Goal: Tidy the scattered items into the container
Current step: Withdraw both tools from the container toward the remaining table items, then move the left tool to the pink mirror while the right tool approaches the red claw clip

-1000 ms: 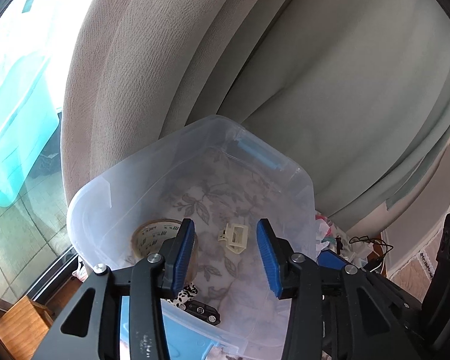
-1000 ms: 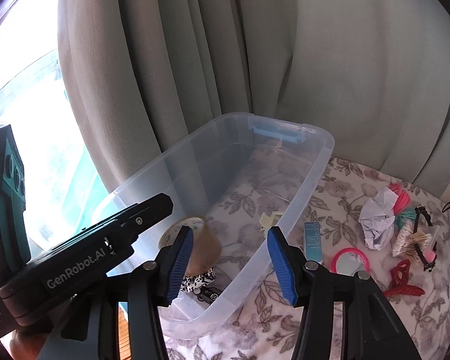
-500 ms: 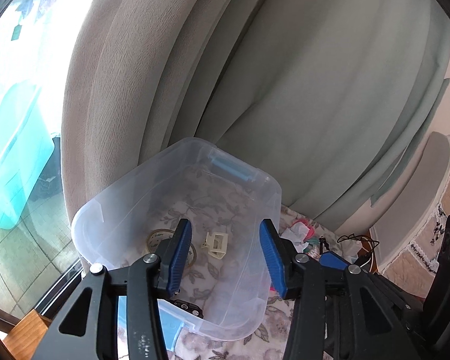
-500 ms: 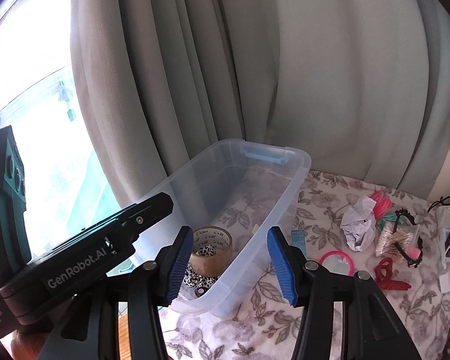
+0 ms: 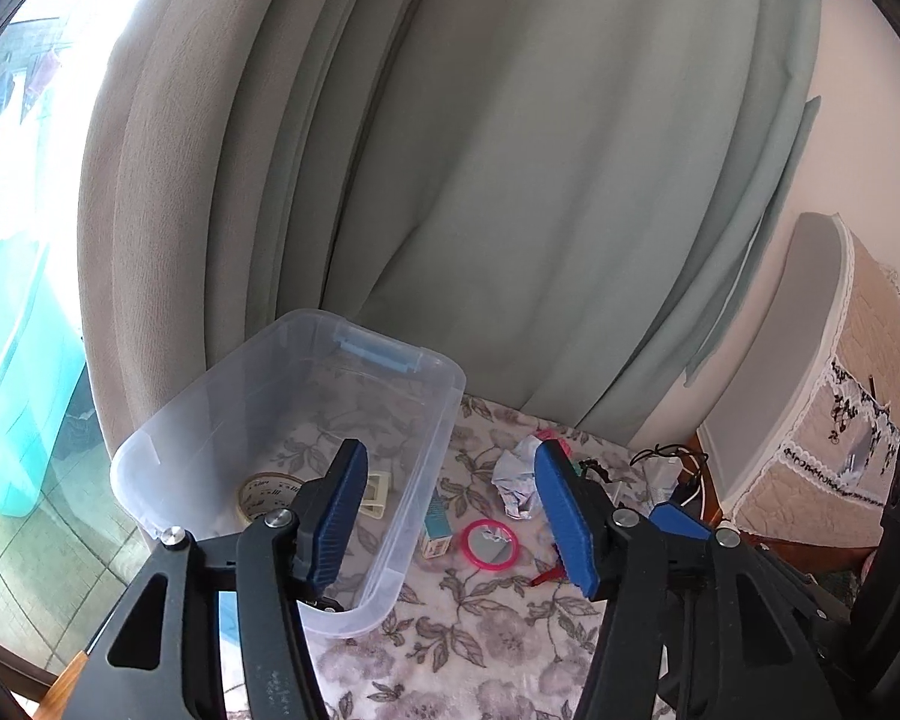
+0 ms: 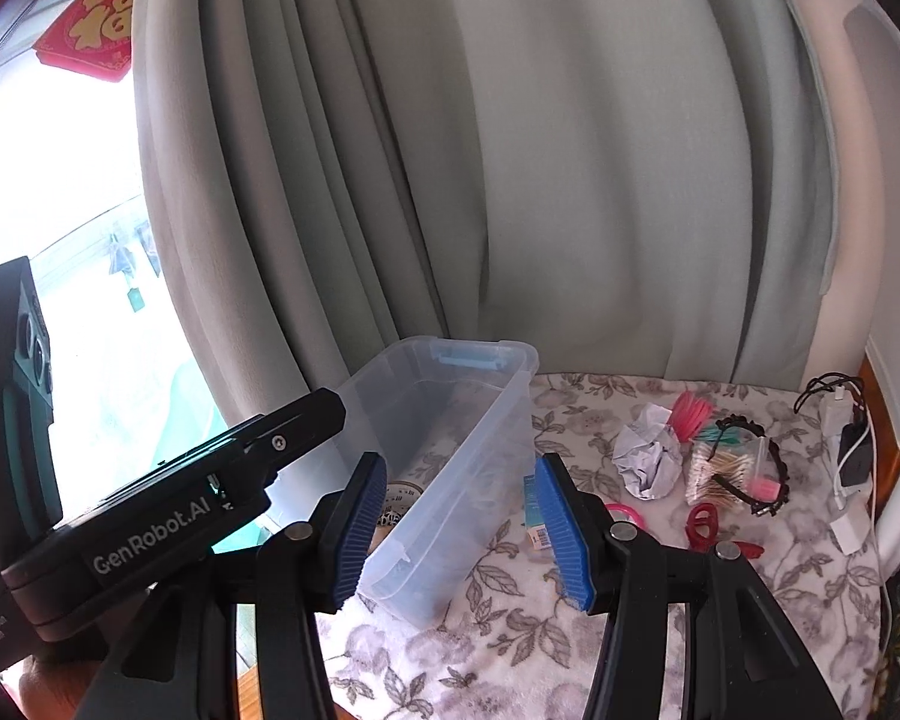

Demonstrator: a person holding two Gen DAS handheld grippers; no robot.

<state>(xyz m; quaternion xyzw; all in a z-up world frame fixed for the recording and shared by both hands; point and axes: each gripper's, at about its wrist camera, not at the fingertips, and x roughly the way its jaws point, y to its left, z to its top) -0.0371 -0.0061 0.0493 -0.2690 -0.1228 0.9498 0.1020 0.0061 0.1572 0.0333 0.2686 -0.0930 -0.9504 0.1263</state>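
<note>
A clear plastic bin stands on the floral cloth at the left. It holds a tape roll, a cream clip and small dark items. My left gripper is open and empty, held above the bin's right wall. My right gripper is open and empty, above the bin's near right corner. Scattered on the cloth right of the bin lie a teal box, a pink ring mirror, crumpled paper, a red clip, a bag of cotton swabs and a black hair band.
Grey-green curtains hang right behind the bin. A white charger and cables lie at the cloth's right edge. A covered cabinet stands to the right. A window is at the left.
Both grippers have pulled back and up from the bin, which now looks smaller. The scattered items on the cloth have come into the left wrist view.
</note>
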